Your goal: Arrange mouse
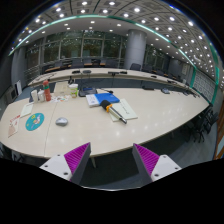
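A small grey mouse [62, 121] lies on the pale table [150, 120], left of centre and well beyond my fingers. Next to it, further left, is a round blue mouse pad [35, 122]. My gripper [112, 160] is open and empty, its two purple pads [77, 155] spread wide above the table's near edge. Nothing stands between the fingers.
A blue book on white papers [106, 100] and a dark pen-like thing [118, 113] lie mid-table. Bottles and boxes [42, 94] stand at the far left. Papers [12, 126] lie at the left edge. Rows of desks and chairs [150, 80] fill the room behind.
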`<action>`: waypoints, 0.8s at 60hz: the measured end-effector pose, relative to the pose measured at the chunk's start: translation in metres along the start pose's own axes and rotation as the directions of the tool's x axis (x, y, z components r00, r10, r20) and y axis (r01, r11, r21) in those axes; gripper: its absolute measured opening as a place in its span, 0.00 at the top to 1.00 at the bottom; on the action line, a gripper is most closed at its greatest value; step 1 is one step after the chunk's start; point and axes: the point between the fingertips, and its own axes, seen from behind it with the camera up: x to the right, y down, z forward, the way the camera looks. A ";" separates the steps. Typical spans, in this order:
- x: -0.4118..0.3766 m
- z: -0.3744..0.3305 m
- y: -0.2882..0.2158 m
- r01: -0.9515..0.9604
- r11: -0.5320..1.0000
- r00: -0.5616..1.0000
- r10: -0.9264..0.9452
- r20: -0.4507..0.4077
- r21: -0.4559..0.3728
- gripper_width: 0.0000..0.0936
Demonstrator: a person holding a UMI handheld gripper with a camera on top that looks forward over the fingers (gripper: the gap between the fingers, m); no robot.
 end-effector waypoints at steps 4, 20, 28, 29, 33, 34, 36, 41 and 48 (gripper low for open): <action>-0.006 0.002 0.009 0.002 1.000 1.000 -0.002 0.015 -0.019 0.08; -0.068 0.045 0.066 0.058 0.992 0.993 -0.046 0.105 -0.113 0.08; -0.128 0.079 0.078 0.084 0.990 0.983 -0.063 0.174 -0.116 0.08; -0.136 0.084 0.077 0.084 0.990 0.981 -0.062 0.182 -0.115 0.08; -0.173 0.111 0.071 0.081 0.991 0.976 -0.058 0.210 -0.103 0.08; -0.181 0.119 0.070 0.080 0.992 0.975 -0.058 0.217 -0.099 0.08; -0.199 0.134 0.067 0.082 0.992 0.972 -0.059 0.228 -0.093 0.09; -0.236 0.171 0.055 0.091 0.993 0.968 -0.071 0.242 -0.074 0.08; -0.278 0.227 0.042 0.107 0.992 0.966 -0.089 0.244 -0.061 0.08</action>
